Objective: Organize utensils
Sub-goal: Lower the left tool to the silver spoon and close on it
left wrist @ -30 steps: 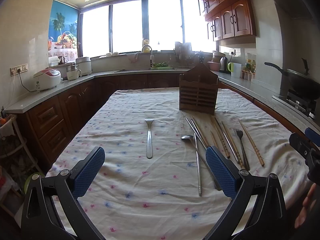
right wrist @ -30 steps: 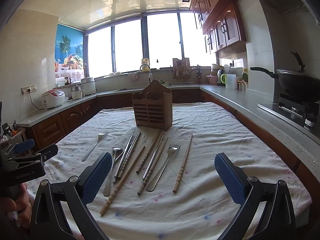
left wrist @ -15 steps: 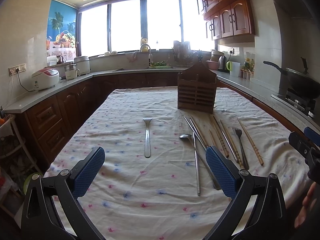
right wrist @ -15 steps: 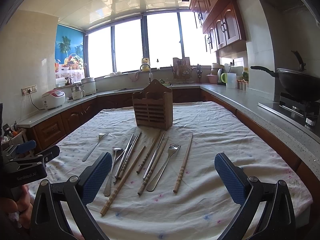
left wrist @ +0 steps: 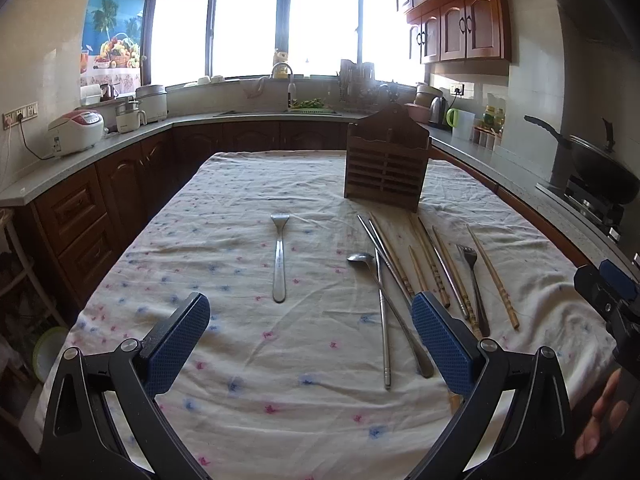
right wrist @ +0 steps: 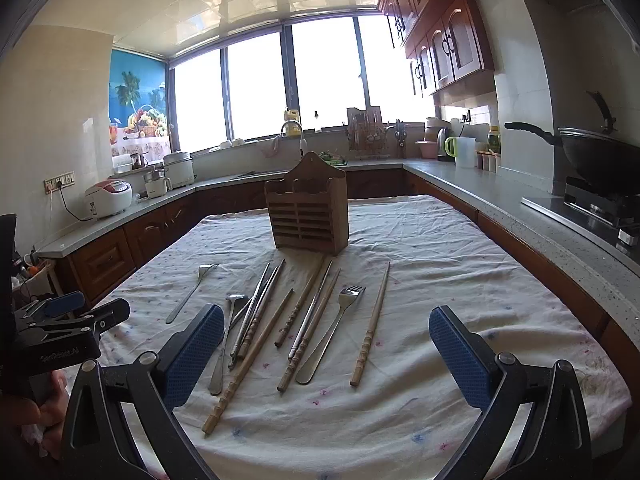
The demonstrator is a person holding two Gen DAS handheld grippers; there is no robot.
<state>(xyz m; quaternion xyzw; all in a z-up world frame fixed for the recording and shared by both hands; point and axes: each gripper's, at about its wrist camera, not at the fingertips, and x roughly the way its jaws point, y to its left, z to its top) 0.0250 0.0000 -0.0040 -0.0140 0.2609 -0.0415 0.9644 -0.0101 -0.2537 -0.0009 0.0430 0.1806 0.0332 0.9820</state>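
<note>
- The left gripper (left wrist: pixel 310 344) is spread wide above the tablecloth (left wrist: pixel 224 208), holding nothing.
- The right gripper (right wrist: pixel 326 342) is likewise wide open and empty.
- A lone fork (left wrist: pixel 279 258) lies apart, left of the chopsticks (right wrist: pixel 372 322), spoon (right wrist: pixel 226 340) and second fork (right wrist: pixel 334 332).
- The wooden holder (right wrist: pixel 307 210) stands behind them.
- Lettering on the left gripper's body in the right view is too blurred to read.

On the surface (right wrist: pixel 460 264) before me, a utensil holder (right wrist: pixel 307 210) stands upright at the far end. Nearer, chopsticks (right wrist: pixel 298 312), a fork (right wrist: pixel 340 324) and a spoon (right wrist: pixel 226 336) lie side by side; a second fork (left wrist: pixel 279 258) lies apart to their left.
</note>
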